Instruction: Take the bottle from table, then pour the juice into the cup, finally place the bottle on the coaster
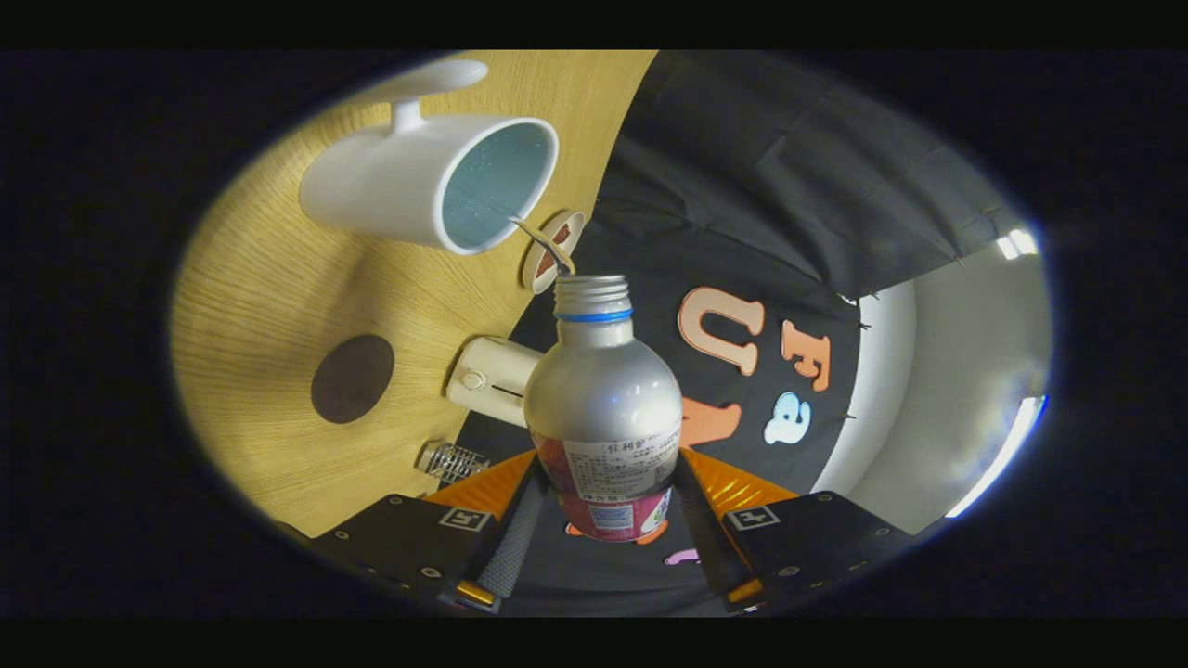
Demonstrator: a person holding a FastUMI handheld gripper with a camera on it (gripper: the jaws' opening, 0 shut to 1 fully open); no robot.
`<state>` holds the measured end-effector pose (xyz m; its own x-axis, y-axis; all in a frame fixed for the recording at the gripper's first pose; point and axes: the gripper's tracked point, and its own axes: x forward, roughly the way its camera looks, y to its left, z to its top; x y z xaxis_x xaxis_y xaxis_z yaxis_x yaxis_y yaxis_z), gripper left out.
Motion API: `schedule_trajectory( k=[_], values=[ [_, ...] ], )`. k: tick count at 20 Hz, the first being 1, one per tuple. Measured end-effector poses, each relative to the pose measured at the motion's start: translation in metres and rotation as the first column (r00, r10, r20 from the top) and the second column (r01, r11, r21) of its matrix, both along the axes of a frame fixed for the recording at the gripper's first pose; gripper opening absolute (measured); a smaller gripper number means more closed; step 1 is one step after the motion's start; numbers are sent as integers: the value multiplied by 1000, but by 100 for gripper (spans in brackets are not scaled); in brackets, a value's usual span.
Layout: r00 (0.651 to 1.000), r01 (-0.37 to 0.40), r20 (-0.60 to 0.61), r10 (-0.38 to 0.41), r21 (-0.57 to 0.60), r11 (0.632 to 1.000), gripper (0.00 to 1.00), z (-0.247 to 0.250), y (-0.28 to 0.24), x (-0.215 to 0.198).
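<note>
Gripper (605,520) was clamped on the bottle (603,408): both fingers pressed on its lower body, one on each side, across the label. Bottle sat between the fingers, neck pointing ahead. Cap was off; threaded mouth open, blue ring just below the threads. Body was silver, w/ a white and pink label at the base. Print on the label was too small to make out.

Whole view was rolled over, so the table (269,306) stood as a wall beside the bottle and the booth's black cloth lay beyond it. Bottle was lifted clear of the table, not touching it.

Cup (427,181) was white, w/ a handle, pale blue inside. It stood on the table ahead of the bottle mouth and off to one side, its opening turned toward the bottle. Mouth of the bottle was near the cup's rim but apart from it. A thin, dark streak ran between cup rim and bottle mouth; could not tell what it was. Could not tell if the cup held liquid.

Coaster (353,378) was a dark round disc, flat on the table, bare, well apart from the cup. A small round item (551,252) lay at the table edge, just beside the bottle mouth. A cream-coloured fitting (492,380) sat at the table edge, partly behind the bottle. A small metal spring-like part (453,461) sat near it, just ahead of one finger.
</note>
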<state>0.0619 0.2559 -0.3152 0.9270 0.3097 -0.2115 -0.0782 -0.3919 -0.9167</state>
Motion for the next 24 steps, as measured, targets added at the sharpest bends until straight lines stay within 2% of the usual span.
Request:
schedule_trajectory(
  k=[24],
  values=[
    [994,-81,69,84,-53,995,77,12,15,-6]
  ],
)
